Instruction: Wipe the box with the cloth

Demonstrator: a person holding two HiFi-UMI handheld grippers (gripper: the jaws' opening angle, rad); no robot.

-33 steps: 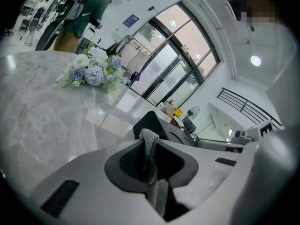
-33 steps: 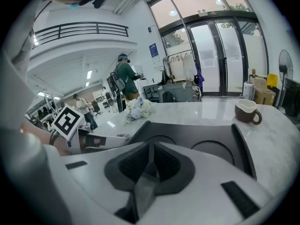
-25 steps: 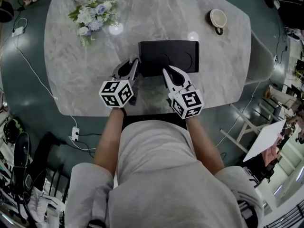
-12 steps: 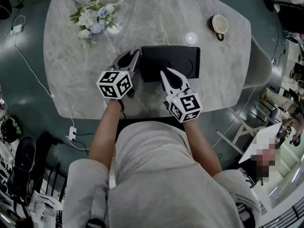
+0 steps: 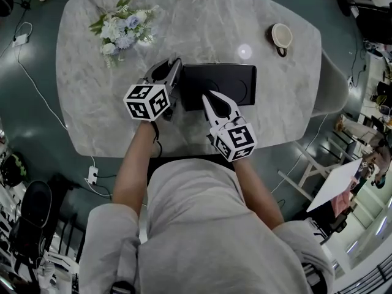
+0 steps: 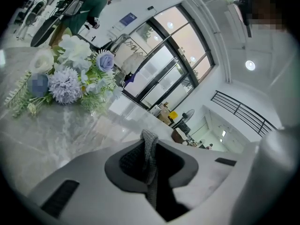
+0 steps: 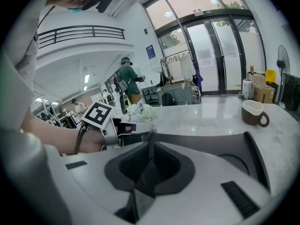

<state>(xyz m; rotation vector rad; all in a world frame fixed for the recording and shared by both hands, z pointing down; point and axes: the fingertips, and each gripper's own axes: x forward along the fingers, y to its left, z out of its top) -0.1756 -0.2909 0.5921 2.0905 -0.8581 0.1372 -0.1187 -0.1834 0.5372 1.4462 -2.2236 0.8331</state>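
Grey-veined marble is being seen as the top of the table (image 5: 86, 103), and the black box (image 5: 236, 81) is being kept on it at the middle of the head view, lying flat with its long side across the frame. A strip of grey knitted cloth (image 6: 150, 149) is being pinched between the pads of the left gripper (image 5: 177, 62), whose jaws are being held nearly together on it. In the left gripper view the fabric is being shown standing up out of the narrow gap and hanging down below it. That gripper is being held at the box's left end, with its tips just beside the upper left corner; whether the cloth is touching the box cannot be told. The right gripper (image 5: 206, 94) is being held over the lower left part of the box. Its jaws are being kept drawn together, with nothing that can be made out between the pads. A bunch of pale flowers (image 5: 122, 24) is being left at the upper left of the table and a cup (image 5: 282, 35) at the upper right, both well apart from the box.
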